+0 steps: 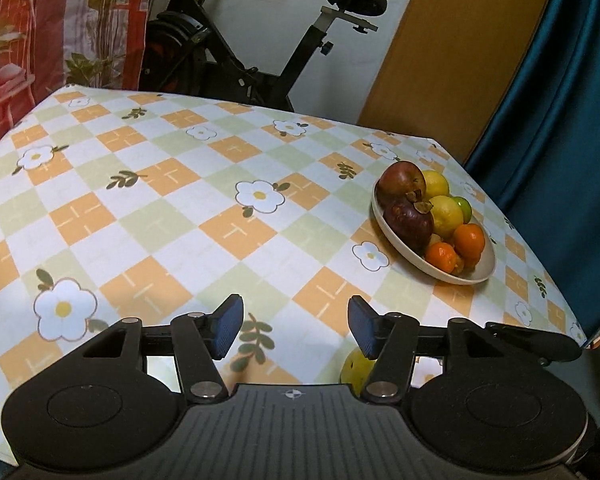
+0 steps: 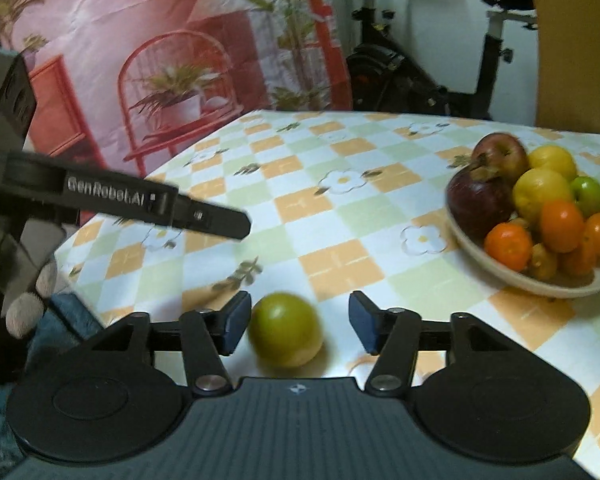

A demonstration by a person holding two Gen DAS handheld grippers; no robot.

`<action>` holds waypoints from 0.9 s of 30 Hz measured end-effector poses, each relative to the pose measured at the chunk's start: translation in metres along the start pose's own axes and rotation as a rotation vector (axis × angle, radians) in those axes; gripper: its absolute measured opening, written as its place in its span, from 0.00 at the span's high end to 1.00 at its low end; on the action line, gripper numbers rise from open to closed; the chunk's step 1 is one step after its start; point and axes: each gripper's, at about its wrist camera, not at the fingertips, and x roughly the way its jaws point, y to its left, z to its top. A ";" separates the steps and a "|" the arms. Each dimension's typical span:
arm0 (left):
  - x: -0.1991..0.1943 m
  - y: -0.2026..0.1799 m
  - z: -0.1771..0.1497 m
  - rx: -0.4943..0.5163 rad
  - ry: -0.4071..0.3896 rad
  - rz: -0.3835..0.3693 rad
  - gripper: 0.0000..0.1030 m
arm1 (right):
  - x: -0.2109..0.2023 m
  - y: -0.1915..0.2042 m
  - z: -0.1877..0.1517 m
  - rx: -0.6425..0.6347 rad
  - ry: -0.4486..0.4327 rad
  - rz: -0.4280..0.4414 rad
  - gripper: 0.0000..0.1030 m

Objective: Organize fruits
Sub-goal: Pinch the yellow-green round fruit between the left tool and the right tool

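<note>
A cream bowl [image 1: 476, 274] [image 2: 556, 286] on the checked tablecloth holds two dark red apples [image 1: 408, 220], lemons [image 1: 446, 214], a green lime [image 2: 588, 196] and several oranges [image 2: 508, 246]. A loose yellow-green fruit [image 2: 286, 330] lies on the cloth between the fingers of my right gripper [image 2: 296, 326], which is open around it; its left pad is close to it, contact unclear. The fruit peeks out behind the right finger in the left wrist view [image 1: 354, 368]. My left gripper [image 1: 296, 326] is open and empty above the cloth; it shows at the left of the right wrist view [image 2: 140, 200].
An exercise bike [image 1: 236, 52] stands behind the table's far edge. A red printed backdrop [image 2: 140, 60] hangs at the left, a wooden panel [image 1: 460, 48] and teal curtain [image 1: 560, 100] at the right. The table's right edge runs close past the bowl.
</note>
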 end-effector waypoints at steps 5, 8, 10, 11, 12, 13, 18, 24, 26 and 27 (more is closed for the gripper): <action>0.002 0.001 -0.003 -0.027 0.007 -0.028 0.41 | 0.010 0.009 -0.005 -0.047 0.044 0.019 0.43; 0.003 -0.002 -0.006 -0.028 0.012 -0.052 0.41 | 0.016 0.010 -0.009 -0.057 0.067 0.016 0.43; 0.005 -0.005 -0.008 -0.018 0.023 -0.067 0.41 | 0.019 0.009 -0.012 -0.060 0.078 0.011 0.43; 0.006 -0.007 -0.010 -0.012 0.028 -0.073 0.41 | 0.020 0.008 -0.013 -0.063 0.083 0.008 0.43; 0.007 -0.009 -0.011 -0.007 0.034 -0.078 0.41 | 0.021 0.008 -0.014 -0.067 0.088 0.006 0.43; 0.009 -0.011 -0.012 -0.001 0.040 -0.083 0.41 | 0.022 0.008 -0.015 -0.068 0.093 0.004 0.44; 0.013 -0.018 -0.017 0.021 0.056 -0.095 0.41 | 0.022 0.003 -0.015 -0.055 0.086 0.001 0.46; 0.021 -0.025 -0.022 0.043 0.096 -0.133 0.41 | 0.021 0.003 -0.015 -0.061 0.079 0.012 0.52; 0.025 -0.027 -0.024 0.045 0.111 -0.137 0.41 | 0.021 0.003 -0.015 -0.060 0.077 0.014 0.52; 0.027 -0.027 -0.025 0.046 0.117 -0.138 0.41 | 0.021 0.002 -0.015 -0.059 0.077 0.015 0.52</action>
